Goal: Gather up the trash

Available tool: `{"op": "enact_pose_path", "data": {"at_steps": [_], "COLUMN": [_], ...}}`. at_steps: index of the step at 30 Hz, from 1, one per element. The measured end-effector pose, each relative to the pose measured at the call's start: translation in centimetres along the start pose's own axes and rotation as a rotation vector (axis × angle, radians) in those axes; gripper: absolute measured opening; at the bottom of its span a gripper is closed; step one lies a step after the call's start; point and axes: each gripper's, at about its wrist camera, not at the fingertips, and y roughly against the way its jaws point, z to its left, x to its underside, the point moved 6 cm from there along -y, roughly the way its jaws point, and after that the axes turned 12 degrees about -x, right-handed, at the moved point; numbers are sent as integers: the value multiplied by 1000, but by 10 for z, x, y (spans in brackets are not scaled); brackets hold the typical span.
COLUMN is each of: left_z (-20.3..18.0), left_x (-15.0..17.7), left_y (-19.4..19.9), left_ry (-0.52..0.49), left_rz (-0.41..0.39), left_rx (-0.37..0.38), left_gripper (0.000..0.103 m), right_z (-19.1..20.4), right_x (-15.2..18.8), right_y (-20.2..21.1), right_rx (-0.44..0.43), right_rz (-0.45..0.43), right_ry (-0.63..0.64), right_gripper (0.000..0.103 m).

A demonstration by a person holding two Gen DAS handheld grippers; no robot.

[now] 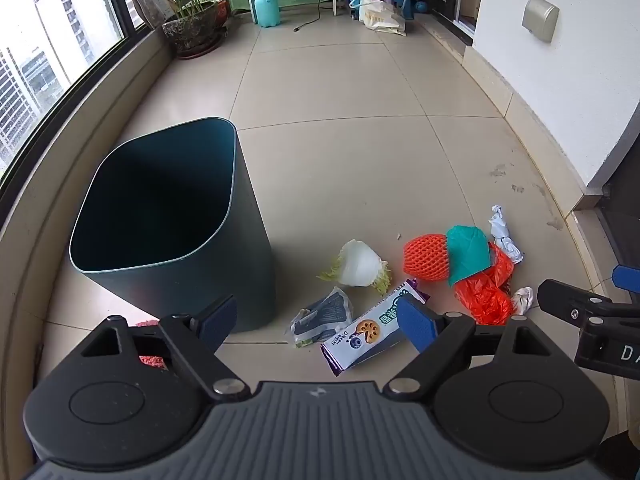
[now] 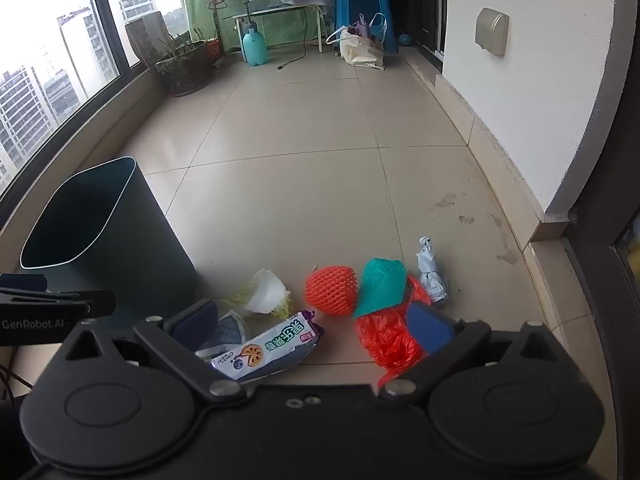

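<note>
A dark teal bin [image 1: 168, 224] [image 2: 108, 240] stands upright on the tiled floor at the left. To its right lies scattered trash: a cabbage piece [image 1: 360, 268] [image 2: 266, 292], a purple-and-white snack wrapper [image 1: 372, 328] [image 2: 268, 346], a clear plastic packet [image 1: 320, 316], an orange foam net [image 1: 426, 260] [image 2: 331, 290], a teal paper piece [image 1: 468, 254] [image 2: 380, 286], a red plastic bag [image 1: 486, 292] [image 2: 386, 340] and crumpled white paper [image 1: 502, 232] [image 2: 430, 276]. My left gripper [image 1: 316, 318] hovers open above the wrapper and packet. My right gripper [image 2: 312, 320] is open over the wrapper and red bag.
A window ledge [image 1: 80, 120] curves along the left and a white wall [image 1: 560, 80] runs on the right. Far back stand a plant pot [image 1: 192, 28], a teal spray bottle [image 1: 266, 6], a bench and bags [image 1: 380, 12]. A red scrap [image 1: 154, 362] lies near the bin's base.
</note>
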Motion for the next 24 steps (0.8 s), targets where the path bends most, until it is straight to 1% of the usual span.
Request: {"op": "enact_pose_path", "data": {"at_steps": [2, 3, 4, 6, 7, 13, 15, 17, 20, 24], "left_z": [0, 0, 0, 1, 6, 8, 10, 11, 11, 7], "left_x": [1, 1, 3, 6, 4, 10, 2, 3, 3, 3], "left_y": [2, 2, 3, 3, -5, -5, -6, -8, -7, -5], "left_ry": [3, 4, 5, 6, 17, 20, 24, 30, 28, 15], "left_rz": [-5, -9, -10, -8, -1, 14, 37, 49, 51, 45], "left_rx": [3, 5, 7, 13, -5, 2, 2, 9, 15, 20], "left_gripper": [87, 87, 87, 87, 87, 87, 87, 87, 87, 87], "right_z": [2, 10, 14, 10, 11, 6, 7, 7, 6, 3], "right_x": [0, 2, 3, 3, 5, 5, 5, 6, 7, 7], "right_y": [1, -1, -3, -3, -4, -7, -8, -8, -8, -8], "right_rx": [-8, 15, 20, -4, -5, -2, -5, -1, -2, 18], "right_rz": [-3, 0, -3, 14, 18, 54, 69, 83, 98, 100], "right_ry": [-18, 4, 11, -11, -10, -26, -32, -35, -46, -50], "right_gripper": [101, 101, 101, 101, 101, 101, 101, 101, 100, 100]}}
